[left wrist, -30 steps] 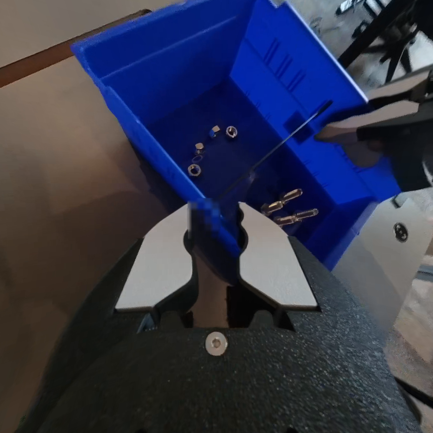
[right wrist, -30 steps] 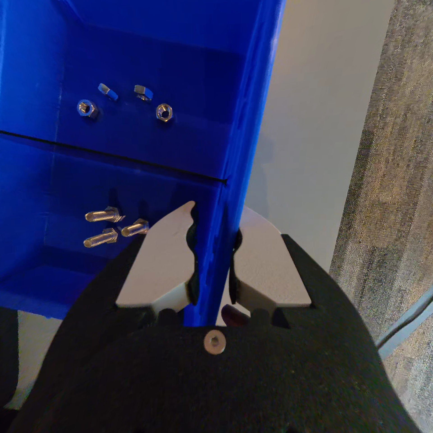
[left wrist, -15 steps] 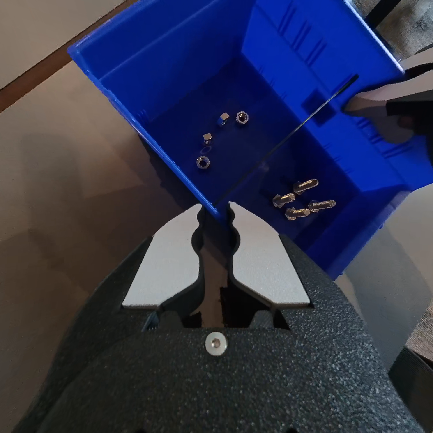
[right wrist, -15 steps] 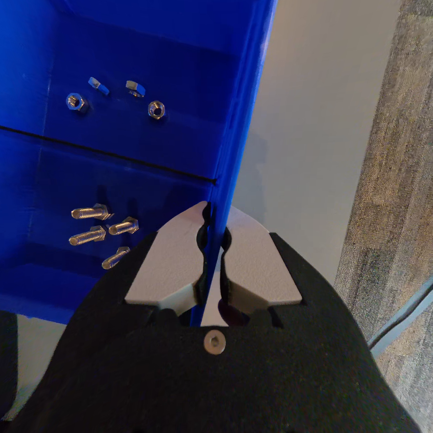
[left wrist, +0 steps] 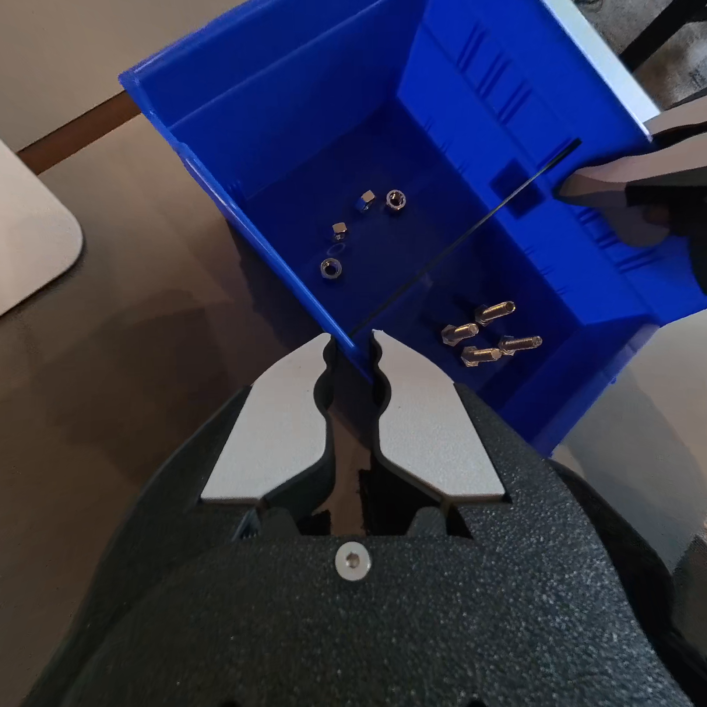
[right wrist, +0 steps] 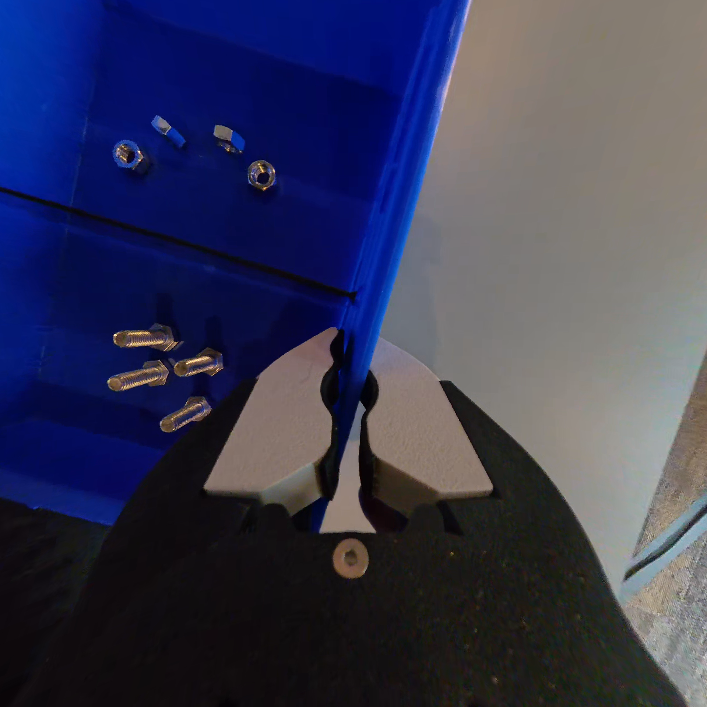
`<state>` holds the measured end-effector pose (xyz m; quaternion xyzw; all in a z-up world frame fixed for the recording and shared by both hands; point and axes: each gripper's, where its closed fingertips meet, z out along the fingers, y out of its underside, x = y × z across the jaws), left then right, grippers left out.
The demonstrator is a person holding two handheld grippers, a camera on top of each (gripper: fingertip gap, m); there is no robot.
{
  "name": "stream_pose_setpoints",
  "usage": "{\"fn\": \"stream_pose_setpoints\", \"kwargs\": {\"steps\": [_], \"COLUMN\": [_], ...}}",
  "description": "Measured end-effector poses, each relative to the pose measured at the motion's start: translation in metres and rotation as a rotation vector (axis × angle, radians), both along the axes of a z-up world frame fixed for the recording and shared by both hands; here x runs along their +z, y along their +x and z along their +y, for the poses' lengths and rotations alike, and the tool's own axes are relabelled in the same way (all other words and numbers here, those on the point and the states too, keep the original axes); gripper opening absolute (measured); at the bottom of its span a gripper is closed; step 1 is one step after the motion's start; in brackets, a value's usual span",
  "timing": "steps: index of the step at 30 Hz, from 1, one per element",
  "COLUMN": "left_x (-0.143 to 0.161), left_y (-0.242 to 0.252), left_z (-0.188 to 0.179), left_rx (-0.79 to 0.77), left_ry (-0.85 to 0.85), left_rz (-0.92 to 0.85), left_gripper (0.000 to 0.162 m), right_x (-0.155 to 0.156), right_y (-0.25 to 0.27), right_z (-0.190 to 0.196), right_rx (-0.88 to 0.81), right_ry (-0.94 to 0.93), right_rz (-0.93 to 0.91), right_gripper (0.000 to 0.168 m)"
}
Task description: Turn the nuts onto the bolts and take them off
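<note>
A blue bin (left wrist: pixel 306 126) sits on the counter (left wrist: pixel 126 344), split by a thin clear divider (left wrist: pixel 459 237) into two compartments. The left gripper (left wrist: pixel 352 338) straddles the bin's near wall with its fingers slightly parted, so it looks released rather than clamped. The right gripper (right wrist: pixel 352 340) is pinched onto the opposite wall, grasping the bin. In the left wrist view, four bolts (left wrist: pixel 486 336) lie in the nearer compartment at about two o'clock from the left gripper, close beyond its right finger; four nuts (left wrist: pixel 359 229) lie past the divider at about twelve o'clock, farther off. In the right wrist view the bolts (right wrist: pixel 160 371) sit at about nine o'clock, just beside the left finger, their shafts lying roughly crosswise to the gripper's reach, heads toward it. The nuts (right wrist: pixel 195 153) lie at about eleven o'clock. All are small, shiny hex steel pieces, loose and separate; none is threaded yet. The bolts seem nearer to the right gripper.
</note>
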<state>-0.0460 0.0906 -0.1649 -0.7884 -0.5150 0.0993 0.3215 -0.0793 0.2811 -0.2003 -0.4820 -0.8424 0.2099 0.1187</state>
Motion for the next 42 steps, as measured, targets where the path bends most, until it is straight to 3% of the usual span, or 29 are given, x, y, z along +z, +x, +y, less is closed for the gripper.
{"fn": "stream_pose_setpoints", "kwargs": {"steps": [25, 42], "left_x": [0.009, 0.004], "left_y": [0.042, 0.049], "left_z": [-0.133, -0.15], "left_rx": [0.126, 0.119], "left_ry": [0.025, 0.031], "left_rz": [0.011, 0.002], "left_gripper": [0.014, 0.014], "right_x": [0.013, 0.002], "right_y": [0.027, 0.039], "right_z": [-0.137, -0.153], "right_rx": [0.102, 0.089], "right_ry": [0.0, -0.022], "right_rz": [-0.005, -0.033], "right_gripper": [0.004, 0.004]}}
